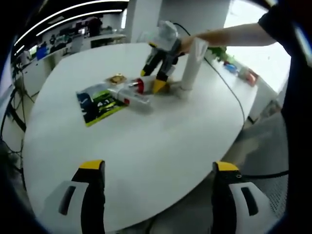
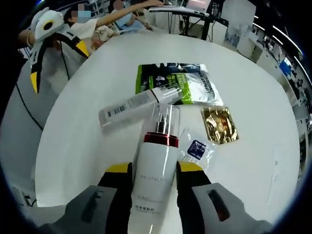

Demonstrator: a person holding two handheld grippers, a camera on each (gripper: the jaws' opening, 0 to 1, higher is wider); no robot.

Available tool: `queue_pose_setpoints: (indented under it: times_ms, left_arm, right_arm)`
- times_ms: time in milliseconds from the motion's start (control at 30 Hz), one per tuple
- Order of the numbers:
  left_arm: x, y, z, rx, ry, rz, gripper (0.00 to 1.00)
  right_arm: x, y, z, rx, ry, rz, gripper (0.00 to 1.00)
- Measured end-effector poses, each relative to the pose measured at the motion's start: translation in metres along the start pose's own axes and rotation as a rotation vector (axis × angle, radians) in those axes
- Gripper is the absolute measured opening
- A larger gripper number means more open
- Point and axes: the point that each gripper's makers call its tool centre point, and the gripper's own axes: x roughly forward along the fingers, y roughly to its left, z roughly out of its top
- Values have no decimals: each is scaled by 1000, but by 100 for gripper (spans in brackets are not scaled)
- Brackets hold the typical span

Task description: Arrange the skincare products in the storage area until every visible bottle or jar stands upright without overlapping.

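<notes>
In the right gripper view the right tongs (image 2: pixel 153 175) sit at six o'clock with their yellow-tipped jaws on either side of a white pump bottle (image 2: pixel 155 183), touching or nearly touching its body, so they look closed on it or about to be; I cannot tell how firm the grip is. The bottle lies on the white tabletop (image 2: pixel 258 161), its red collar and clear cap pointing to twelve o'clock. Just past the cap a second clear-capped tube bottle (image 2: pixel 134 106) lies crosswise, its end resting on a green and white sachet pack (image 2: pixel 187 83); a gold foil sachet (image 2: pixel 220 125) lies at two o'clock and a small clear sachet (image 2: pixel 196 151) touches the white bottle's right side. In the left gripper view the left tongs (image 1: pixel 156 183) are wide open and hold nothing, low at six o'clock, well back from the products, while a tall white tube (image 1: pixel 191 66) stands upright at one o'clock beside the right gripper. The white bottle looks rigid, smooth and probably slippery plastic, moderately weighty if full, with a brittle clear cap. My judgement: hold it across the opaque body below the red collar, never the cap, and tip it onto its base clear of the sachets.
</notes>
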Motion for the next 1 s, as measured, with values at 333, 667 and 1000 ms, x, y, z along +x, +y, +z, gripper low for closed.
queue_pose_setpoints:
  times_ms: [333, 667, 1000]
  left_arm:
    - [1, -1, 1, 6, 4, 4, 83]
    - [0, -2, 0, 14, 9, 4, 81]
    - [2, -3, 0, 24, 15, 3, 81]
  right_arm:
    - [3, -3, 1, 0, -44, -3, 31]
    - [2, -3, 1, 28, -36, -20, 29]
    - [-7, -6, 2, 59, -82, -68, 28]
